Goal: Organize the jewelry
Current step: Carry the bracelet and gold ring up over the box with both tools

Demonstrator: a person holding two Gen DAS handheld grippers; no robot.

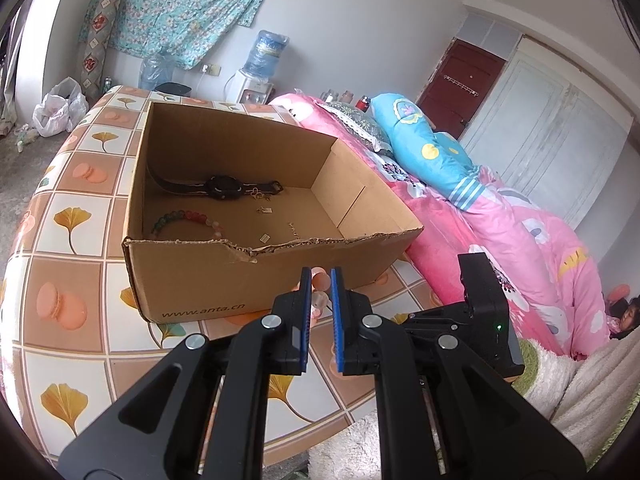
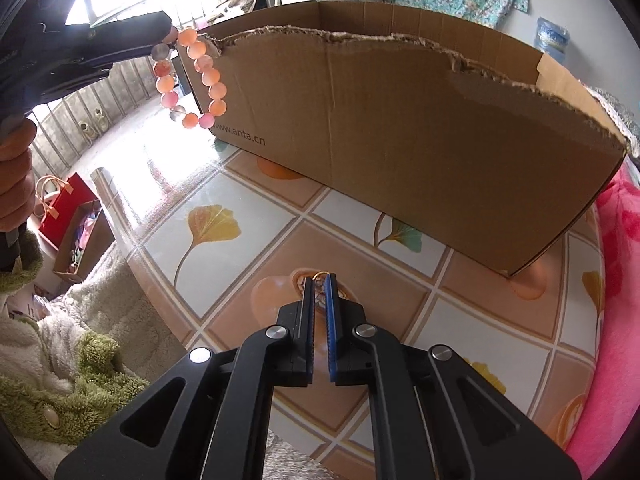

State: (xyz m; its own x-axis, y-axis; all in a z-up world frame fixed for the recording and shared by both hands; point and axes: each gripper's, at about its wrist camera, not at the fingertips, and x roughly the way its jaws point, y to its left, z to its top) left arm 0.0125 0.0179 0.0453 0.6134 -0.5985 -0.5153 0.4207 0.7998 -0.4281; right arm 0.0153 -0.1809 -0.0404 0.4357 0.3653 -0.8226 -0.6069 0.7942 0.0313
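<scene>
My left gripper (image 1: 321, 280) is clamped on a bracelet of pink and orange beads (image 2: 192, 80), which hangs in a loop below the fingertips, clear of the table and just in front of the near wall of the cardboard box (image 1: 192, 276). Ahead of this gripper and slightly left, the open box holds a black wristwatch (image 1: 224, 188) laid flat near the far wall, a second beaded bracelet (image 1: 180, 220) in green and red tones nearer to me, and several small gold pieces (image 1: 264, 210) scattered on the floor of the box to the right of those. My right gripper (image 2: 320, 280) points down at the tiled table cover (image 2: 224, 264), to the right of the left gripper and short of the box wall. Its jaws stand narrowly apart, with a thin gold ring (image 2: 320, 274) at the fingertips; the pads do not visibly press on it. A person's hand (image 2: 14, 176) on the left gripper's handle shows at the far left of the right wrist view.
</scene>
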